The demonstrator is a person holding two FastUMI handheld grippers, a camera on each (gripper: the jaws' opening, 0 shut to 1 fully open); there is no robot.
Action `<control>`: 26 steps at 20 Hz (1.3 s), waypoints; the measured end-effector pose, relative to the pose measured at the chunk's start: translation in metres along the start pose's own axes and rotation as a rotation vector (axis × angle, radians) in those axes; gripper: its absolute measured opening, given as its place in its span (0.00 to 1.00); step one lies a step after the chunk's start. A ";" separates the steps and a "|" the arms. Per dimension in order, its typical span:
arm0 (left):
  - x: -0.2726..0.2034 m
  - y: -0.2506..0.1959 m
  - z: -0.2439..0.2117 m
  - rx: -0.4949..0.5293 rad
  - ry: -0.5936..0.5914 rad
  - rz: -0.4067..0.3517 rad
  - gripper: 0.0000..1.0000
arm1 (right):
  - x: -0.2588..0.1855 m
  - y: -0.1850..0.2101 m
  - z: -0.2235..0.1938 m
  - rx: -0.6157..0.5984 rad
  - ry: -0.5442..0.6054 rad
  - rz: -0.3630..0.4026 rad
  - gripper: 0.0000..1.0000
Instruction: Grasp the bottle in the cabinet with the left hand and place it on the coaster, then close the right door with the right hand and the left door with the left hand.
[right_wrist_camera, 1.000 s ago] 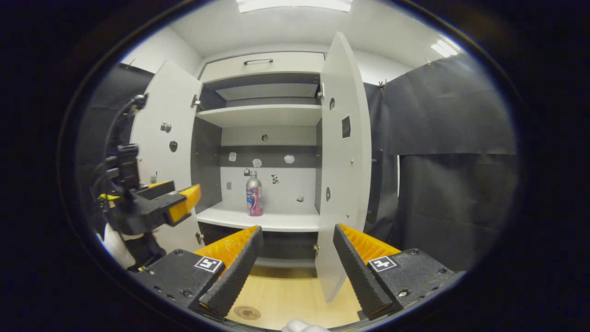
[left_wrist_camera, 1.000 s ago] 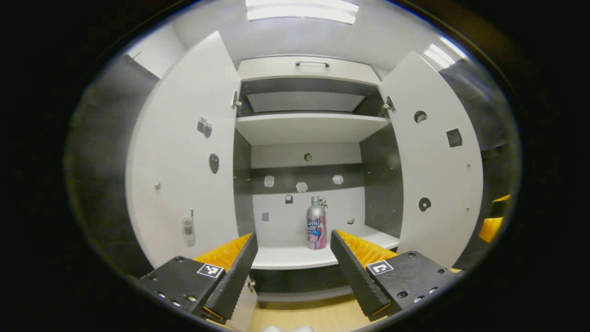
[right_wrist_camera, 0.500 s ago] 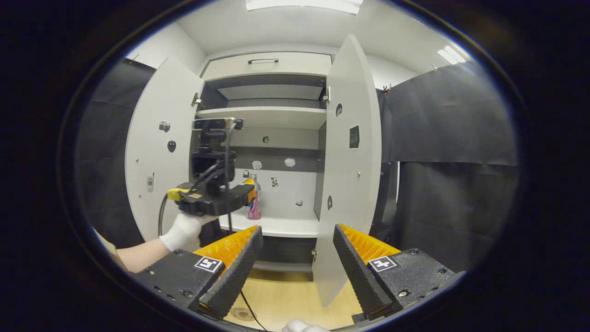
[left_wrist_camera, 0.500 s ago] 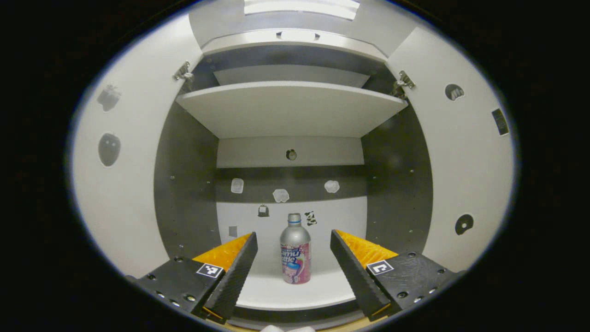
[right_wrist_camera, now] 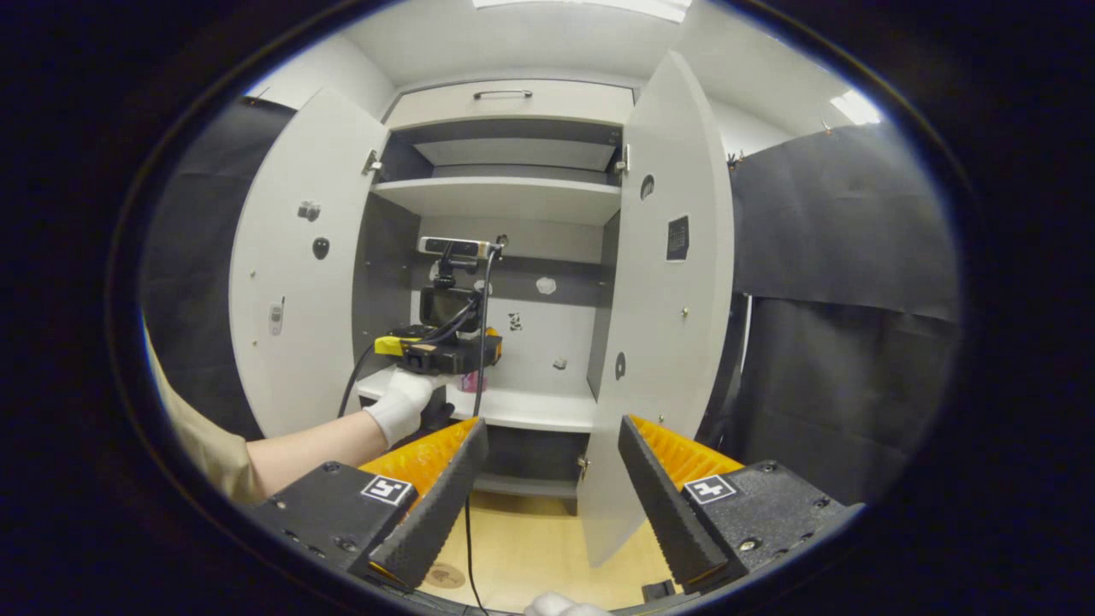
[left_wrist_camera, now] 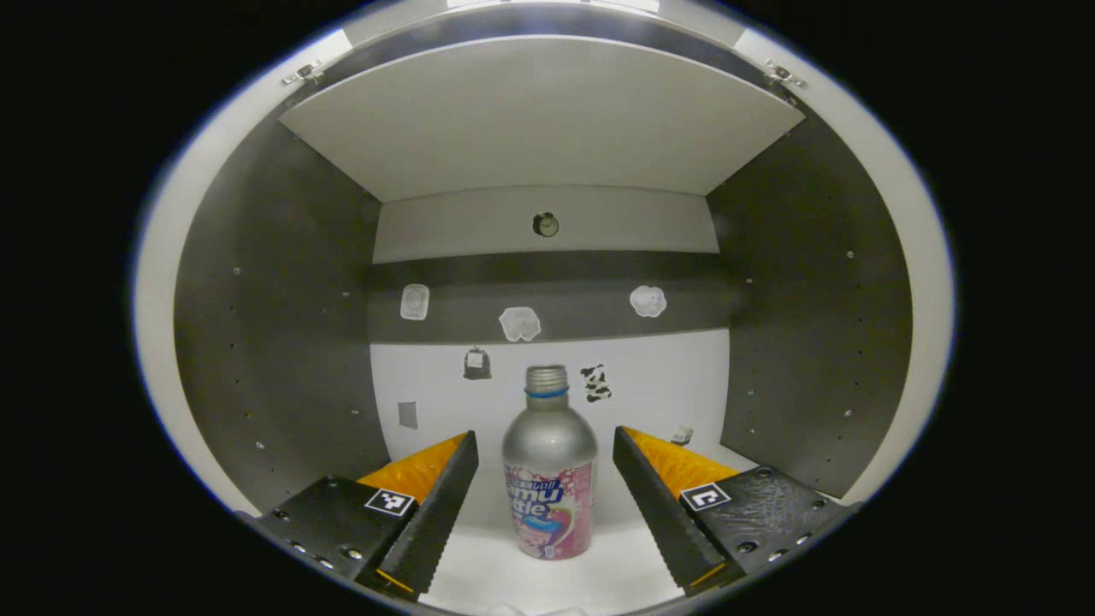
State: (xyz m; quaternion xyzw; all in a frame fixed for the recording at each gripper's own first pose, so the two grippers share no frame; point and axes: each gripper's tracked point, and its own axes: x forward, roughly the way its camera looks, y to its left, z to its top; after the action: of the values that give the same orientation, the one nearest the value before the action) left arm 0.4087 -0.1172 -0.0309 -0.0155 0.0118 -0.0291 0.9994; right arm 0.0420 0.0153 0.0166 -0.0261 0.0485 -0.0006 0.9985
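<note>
Inside the white two-door cabinet [right_wrist_camera: 505, 192], the silver metal bottle with a pink printed label [left_wrist_camera: 547, 475] stands upright on the white lower shelf [left_wrist_camera: 556, 582], near its front edge. Left gripper [left_wrist_camera: 543, 496] reaches in with jaws spread wide, one finger on either side of the bottle, neither touching it. Seen from the right gripper view, a white-gloved hand [right_wrist_camera: 398, 411] holds that gripper at the shelf's front edge. Right gripper [right_wrist_camera: 547, 496] hangs back outside, jaws spread and empty, before the open white right door [right_wrist_camera: 676, 342]. Both doors stand open; the white left door [right_wrist_camera: 295, 282] swings outward. A round brown coaster [right_wrist_camera: 445, 576] lies on the wooden floor [right_wrist_camera: 530, 547] below.
</note>
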 end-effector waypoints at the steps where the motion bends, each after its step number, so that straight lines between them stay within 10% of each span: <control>1: 0.005 0.000 -0.002 -0.004 0.004 0.003 0.97 | 0.000 -0.002 -0.001 0.009 0.003 -0.002 1.00; 10: 0.004 0.004 -0.008 -0.034 0.075 0.009 0.80 | -0.003 -0.025 -0.001 0.038 -0.001 -0.033 1.00; 26: -0.252 -0.002 0.001 0.075 -0.108 -0.167 0.80 | -0.028 -0.026 -0.031 0.090 0.013 -0.026 1.00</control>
State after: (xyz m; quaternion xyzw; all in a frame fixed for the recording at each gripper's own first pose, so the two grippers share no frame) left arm 0.1569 -0.1044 -0.0238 0.0195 -0.0444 -0.1118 0.9925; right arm 0.0112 -0.0124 -0.0102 0.0182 0.0543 -0.0159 0.9982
